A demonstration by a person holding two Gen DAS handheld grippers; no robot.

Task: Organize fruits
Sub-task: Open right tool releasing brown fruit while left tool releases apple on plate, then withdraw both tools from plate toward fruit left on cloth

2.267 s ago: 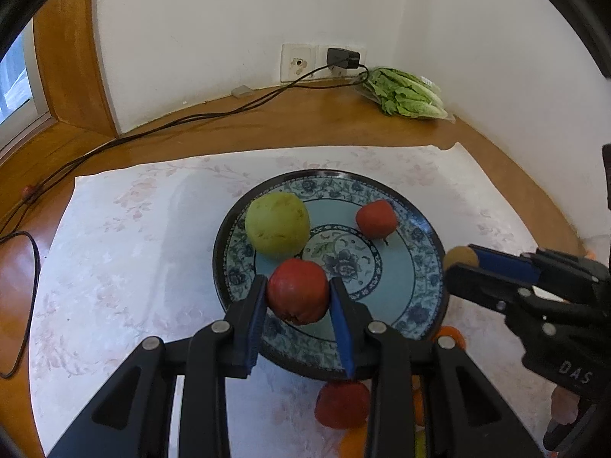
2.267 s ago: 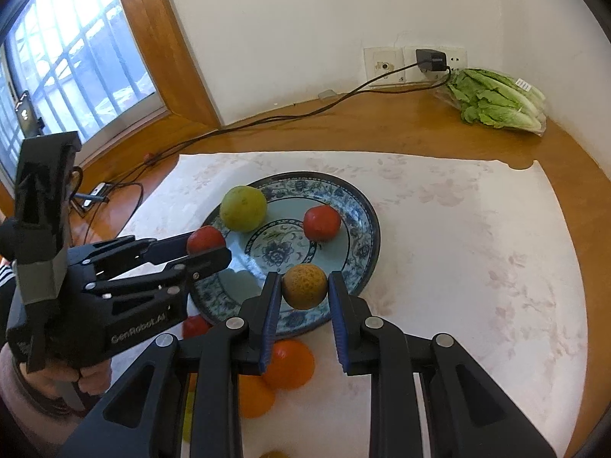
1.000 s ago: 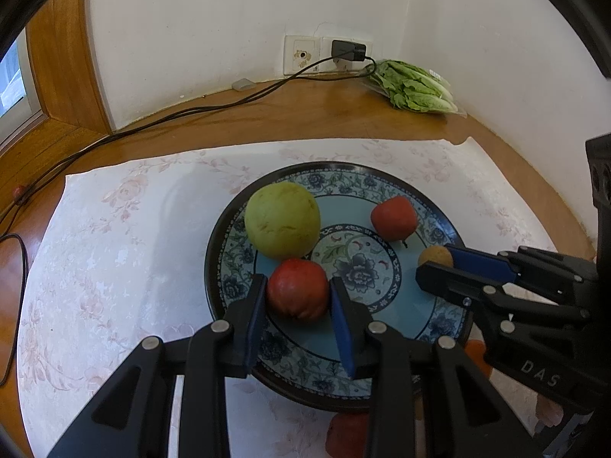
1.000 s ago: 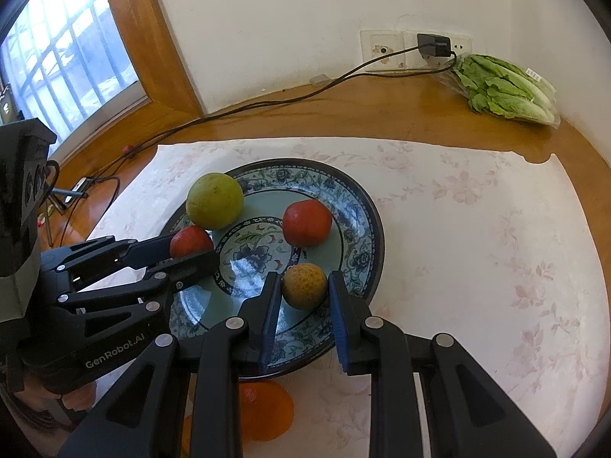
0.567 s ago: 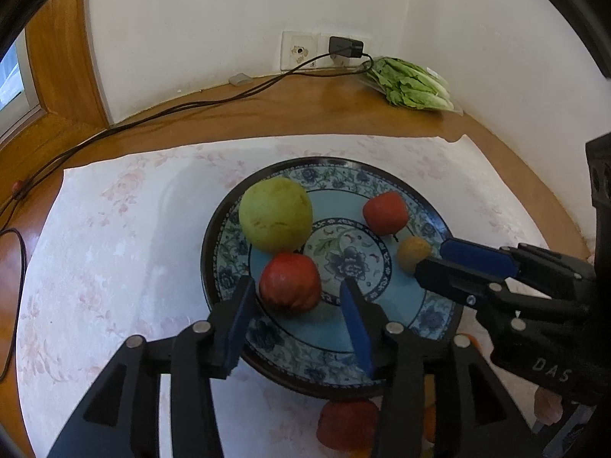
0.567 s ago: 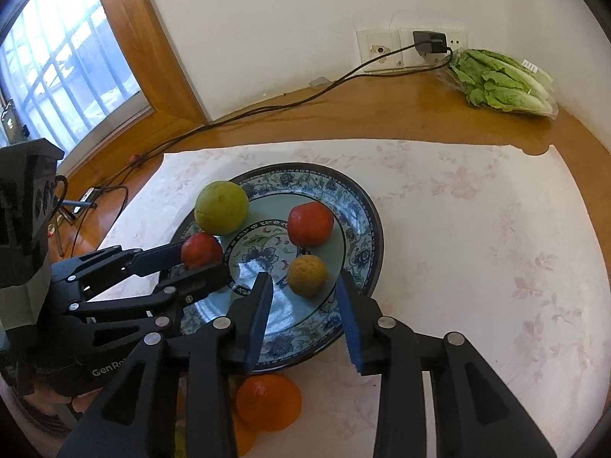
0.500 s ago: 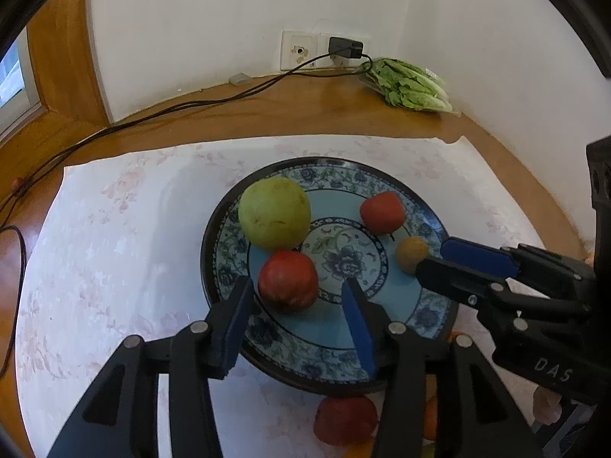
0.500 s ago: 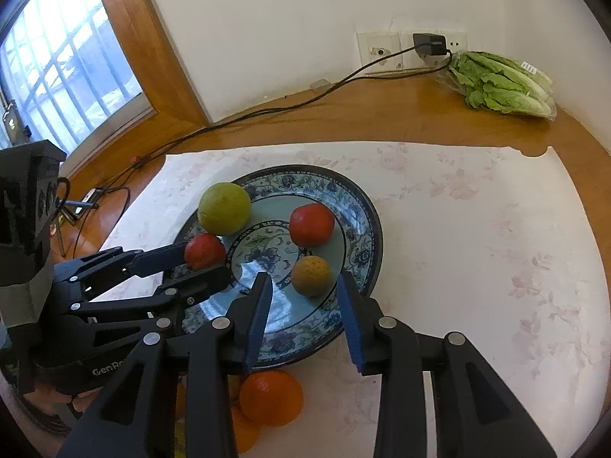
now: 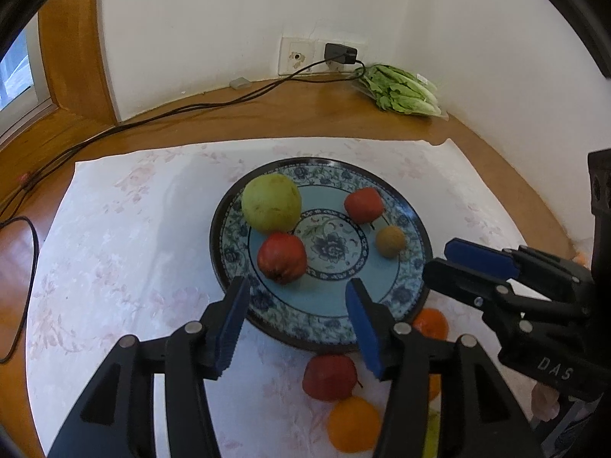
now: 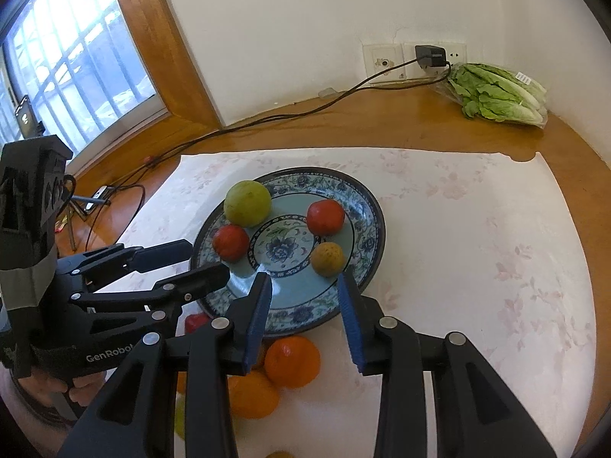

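Fruits sit on a blue patterned plate (image 9: 412, 229) in the middle of a white floral cloth (image 9: 114, 248) on the wooden tabletop (image 9: 267, 114): a green pear (image 9: 272, 203) at the plate's left rim, a red apple (image 9: 282, 257) just below it, a second red fruit (image 9: 363, 204) toward the far right, and a small brown fruit (image 9: 390, 241) near the right rim. More oranges (image 10: 292, 360) and a red fruit (image 9: 330, 377) lie on the cloth by the plate's near edge. The left tongs (image 9: 296, 324) are opening, nothing between them. The right tongs (image 10: 305, 316) stand slightly apart, empty. Lettuce (image 10: 496, 93) lies in the far right corner.
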